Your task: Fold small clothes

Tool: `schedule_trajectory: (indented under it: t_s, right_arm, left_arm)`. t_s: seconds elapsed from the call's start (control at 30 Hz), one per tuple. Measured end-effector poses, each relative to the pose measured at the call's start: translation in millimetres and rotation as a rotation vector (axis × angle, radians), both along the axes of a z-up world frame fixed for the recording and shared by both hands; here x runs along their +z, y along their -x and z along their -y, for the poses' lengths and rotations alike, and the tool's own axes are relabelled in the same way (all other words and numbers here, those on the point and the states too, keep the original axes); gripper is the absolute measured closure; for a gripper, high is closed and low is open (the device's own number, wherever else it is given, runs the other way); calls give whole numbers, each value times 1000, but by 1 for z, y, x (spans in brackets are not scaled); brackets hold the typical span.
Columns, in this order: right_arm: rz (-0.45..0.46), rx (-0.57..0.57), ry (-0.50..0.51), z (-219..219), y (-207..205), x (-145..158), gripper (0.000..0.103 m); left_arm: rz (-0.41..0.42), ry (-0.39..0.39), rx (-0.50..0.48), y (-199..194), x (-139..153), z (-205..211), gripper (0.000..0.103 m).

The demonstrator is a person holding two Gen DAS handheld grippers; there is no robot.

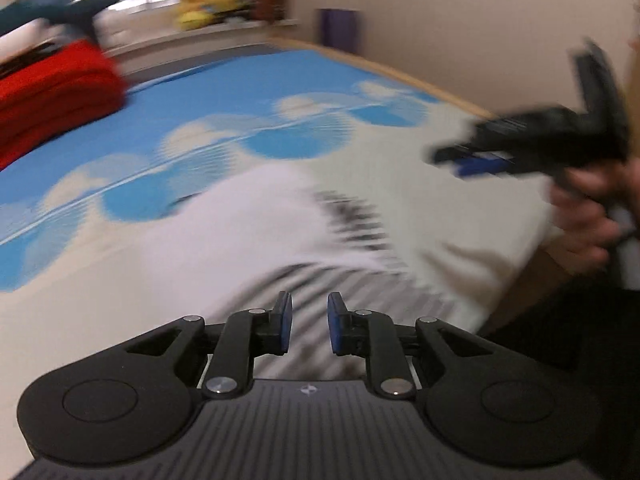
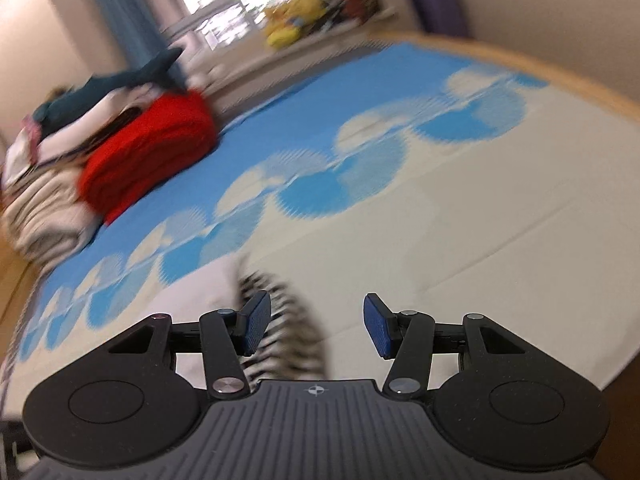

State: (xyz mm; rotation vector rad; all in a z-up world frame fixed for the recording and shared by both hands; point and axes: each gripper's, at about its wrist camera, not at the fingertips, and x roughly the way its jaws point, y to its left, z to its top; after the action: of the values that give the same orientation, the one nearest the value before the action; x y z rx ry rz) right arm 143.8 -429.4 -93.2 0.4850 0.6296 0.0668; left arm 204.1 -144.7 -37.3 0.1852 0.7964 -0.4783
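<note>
Striped cloth (image 1: 348,220) limp on blue-and-cream circle-print mat (image 1: 200,120), just ahead of both tools.

Left tool (image 1: 310,322) slightly parted, gripping nothing; right tool (image 2: 316,324) wide, empty; red folded blanket (image 2: 152,148) far left.

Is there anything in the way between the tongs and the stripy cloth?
No, nothing visible is in the way. The stripy cloth lies right in front of the left tongs, with only open air between. The right tongs also face it with open pads. The red pile sits far off on the mat.
</note>
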Motion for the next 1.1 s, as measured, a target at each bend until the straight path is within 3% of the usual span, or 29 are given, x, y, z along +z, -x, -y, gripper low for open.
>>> schedule_trajectory:
  t_s: [0.1, 0.2, 0.23, 0.3, 0.37, 0.53, 0.6, 0.7, 0.77, 0.83, 0.97, 1.1]
  right_arm:
    - [-60, 79, -39, -23, -17, -7, 50]
    - [-112, 112, -52, -44, -31, -13, 50]
    - [-131, 121, -58, -50, -35, -16, 50]
    - [-179, 146, -66, -63, -43, -24, 50]
    - [-237, 172, -42, -78, -50, -34, 50]
    - [-327, 201, 137, -108, -53, -54, 50]
    - [-325, 212, 159, -110, -50, -55, 55]
    - [-310, 266, 143, -108, -39, -55, 96]
    - [-265, 303, 111, -102, -27, -50, 98]
    - [-197, 322, 65, -94, -15, -38, 99]
    - [-47, 281, -81, -56, 15, -11, 99]
    - [-17, 235, -127, -28, 38, -5, 99]
  left_arm:
    - [-26, 37, 122, -14, -5, -47, 82]
    - [-126, 132, 279, -22, -21, -89, 82]
    - [-140, 196, 307, -17, -16, -97, 81]
    - [-135, 250, 322, -17, -13, -106, 74]
    - [-145, 240, 327, -17, -14, -106, 72]
    - [-192, 248, 314, -25, -18, -104, 71]
    - [-205, 276, 316, -26, -22, -102, 67]
    - [-246, 307, 323, -32, -31, -102, 59]
    - [-266, 318, 324, -35, -34, -99, 58]
    - [-276, 317, 326, -36, -37, -95, 50]
    - [-291, 297, 311, -34, -41, -86, 41]
    - [-306, 268, 269, -32, -47, -74, 35]
